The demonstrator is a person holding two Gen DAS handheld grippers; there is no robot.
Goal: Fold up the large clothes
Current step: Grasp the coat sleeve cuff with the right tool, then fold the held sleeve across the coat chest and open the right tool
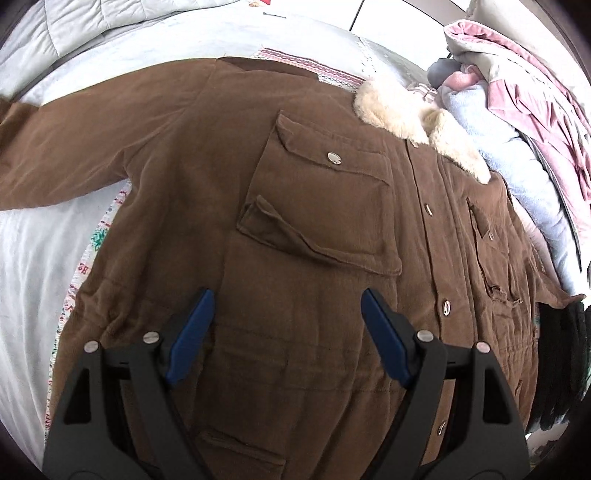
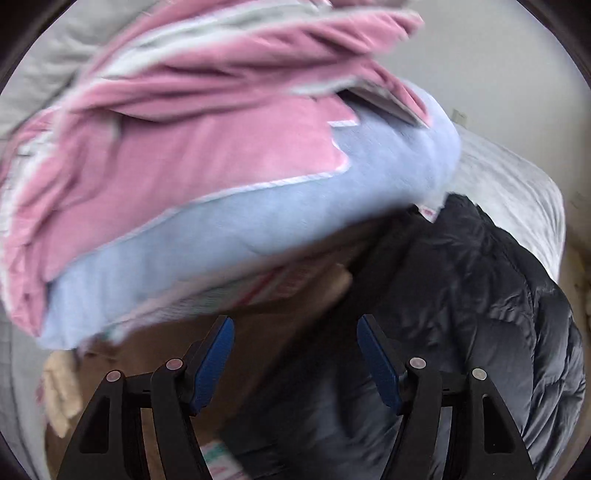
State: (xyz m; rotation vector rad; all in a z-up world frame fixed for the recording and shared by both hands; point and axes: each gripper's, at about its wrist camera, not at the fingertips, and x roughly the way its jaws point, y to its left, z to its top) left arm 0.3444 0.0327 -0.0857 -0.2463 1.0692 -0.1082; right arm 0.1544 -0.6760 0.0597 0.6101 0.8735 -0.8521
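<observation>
A bed (image 1: 22,266) covered in a pale sheet is carrying everything here, with a grey quilt (image 1: 92,26) bunched toward its far edge and a patterned cloth (image 1: 88,254) showing under the clothes. A brown coat (image 1: 207,192) with a cream fleece collar (image 1: 424,122) is lying spread flat, front up, across the middle of the bed, its snaps done up and one sleeve (image 1: 62,147) stretching out toward the bed's edge at the left of the left wrist view. No fold is showing in it yet, so the folding appears to be only starting: the sleeves and both sides are still waiting to be brought in.

Beside the collar, along the bed's edge at the right of that view, a pile of pink and pale blue clothes (image 2: 207,173) is lying heaped, and a dark puffer jacket (image 2: 480,302) is resting just beside it; these look unfolded too.

The left gripper (image 1: 284,325) is hanging over the coat's lower front, pointing steeply down, its jaws standing released with nothing between them and no clear contact with the cloth. The right gripper (image 2: 295,354) is tilting down over the meeting of the pile, the puffer jacket and the coat's edge; its view is blurred, and its jaws are likewise spread and empty.
</observation>
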